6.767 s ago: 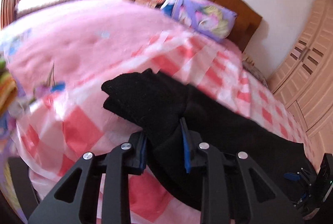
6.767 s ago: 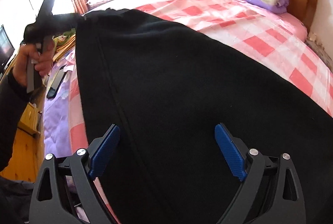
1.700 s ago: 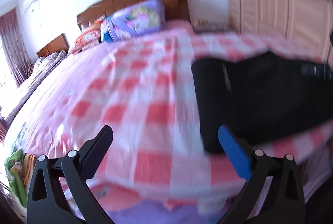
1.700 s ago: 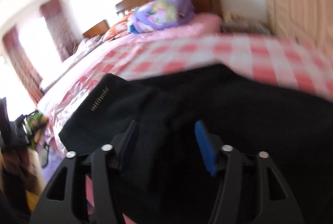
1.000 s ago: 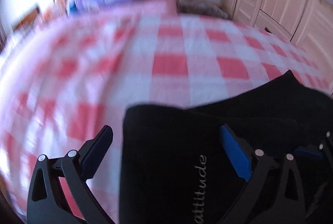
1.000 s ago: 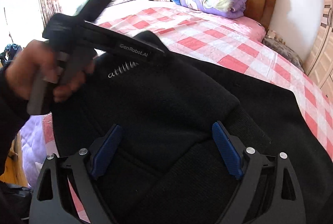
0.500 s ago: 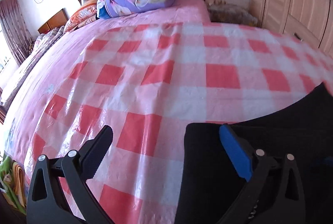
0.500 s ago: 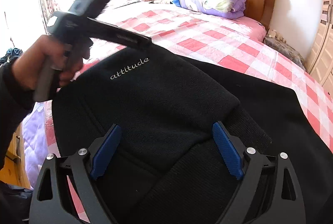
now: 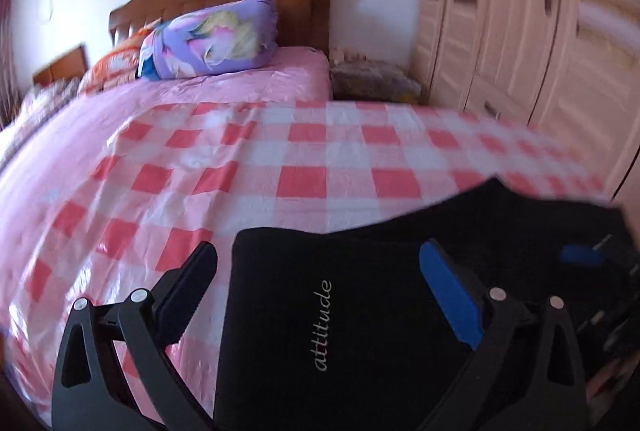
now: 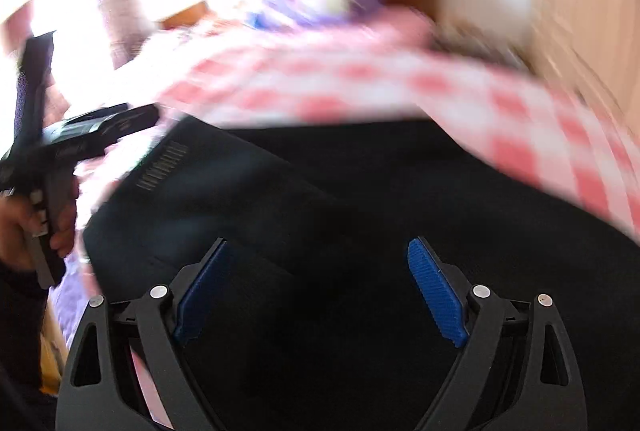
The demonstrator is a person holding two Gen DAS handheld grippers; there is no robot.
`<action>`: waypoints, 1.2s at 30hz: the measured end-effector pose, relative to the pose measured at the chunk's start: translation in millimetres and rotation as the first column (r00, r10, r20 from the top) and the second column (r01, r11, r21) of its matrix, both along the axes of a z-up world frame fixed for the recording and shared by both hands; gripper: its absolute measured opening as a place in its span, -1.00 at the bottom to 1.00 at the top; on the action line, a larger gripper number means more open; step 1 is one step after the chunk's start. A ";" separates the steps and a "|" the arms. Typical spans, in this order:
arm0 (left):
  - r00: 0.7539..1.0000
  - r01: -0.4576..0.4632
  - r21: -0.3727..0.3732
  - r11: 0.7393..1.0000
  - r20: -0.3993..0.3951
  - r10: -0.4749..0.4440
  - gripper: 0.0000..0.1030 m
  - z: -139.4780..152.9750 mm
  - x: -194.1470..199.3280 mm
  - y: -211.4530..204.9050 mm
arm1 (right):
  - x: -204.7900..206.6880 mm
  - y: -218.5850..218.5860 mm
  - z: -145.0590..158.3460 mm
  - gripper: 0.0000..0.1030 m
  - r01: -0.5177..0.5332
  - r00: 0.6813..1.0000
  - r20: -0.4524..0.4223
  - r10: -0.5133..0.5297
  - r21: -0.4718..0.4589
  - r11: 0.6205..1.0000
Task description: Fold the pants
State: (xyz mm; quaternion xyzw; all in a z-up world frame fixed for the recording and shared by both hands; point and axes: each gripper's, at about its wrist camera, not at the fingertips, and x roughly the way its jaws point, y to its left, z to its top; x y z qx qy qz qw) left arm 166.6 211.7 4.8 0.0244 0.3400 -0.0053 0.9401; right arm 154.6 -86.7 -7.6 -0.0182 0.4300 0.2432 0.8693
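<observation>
The black fleece pants, folded with the word "attitude" on top, lie at the near edge of the bed's pink checked plastic sheet. The left gripper hovers over their left fold edge, fingers apart, holding nothing. The right gripper hangs above the pants, fingers apart too. Bare sheet stretches toward the purple floral pillow.

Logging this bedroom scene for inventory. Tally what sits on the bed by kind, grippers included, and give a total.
Black pants: 1
Purple floral bolster pillow: 1
Orange patterned pillow: 1
Grippers, both open: 2, the left gripper and the right gripper
Total: 5
</observation>
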 end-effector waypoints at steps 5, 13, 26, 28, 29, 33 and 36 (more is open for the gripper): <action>0.982 -0.024 0.081 0.996 -0.185 0.039 0.97 -48.7 27.3 -5.5 | -40.5 -38.6 -21.3 0.69 -0.040 0.999 0.002 0.040 -0.120 0.992; 0.982 -0.048 0.090 0.995 -0.179 0.064 0.97 -52.3 26.7 -1.4 | -72.4 -78.1 6.8 0.68 0.000 1.000 0.005 0.001 -0.091 0.996; 0.984 -0.061 0.109 0.992 -0.161 0.078 0.97 -53.5 25.4 -7.9 | 92.6 -119.8 -10.5 0.67 0.183 0.980 -0.064 -0.190 -0.098 0.978; 0.984 -0.062 0.107 0.992 -0.161 0.079 0.97 -53.5 25.4 -7.8 | 100.8 -131.5 -11.0 0.68 0.309 0.946 -0.056 -0.320 -0.148 0.940; 0.984 -0.062 0.107 0.992 -0.162 0.078 0.97 -53.5 25.5 -7.8 | 98.4 -137.6 -9.4 0.71 0.328 0.937 -0.083 -0.338 -0.114 0.938; 0.984 -0.063 0.103 0.993 -0.159 0.079 0.97 -52.9 24.8 -7.9 | 79.3 -118.5 -3.2 0.72 0.232 0.971 -0.039 -0.238 -0.108 0.967; 0.984 -0.064 0.101 0.993 -0.159 0.080 0.97 -52.8 24.8 -8.2 | 94.1 -108.5 -23.4 0.92 0.205 0.975 -0.046 -0.218 -0.205 0.957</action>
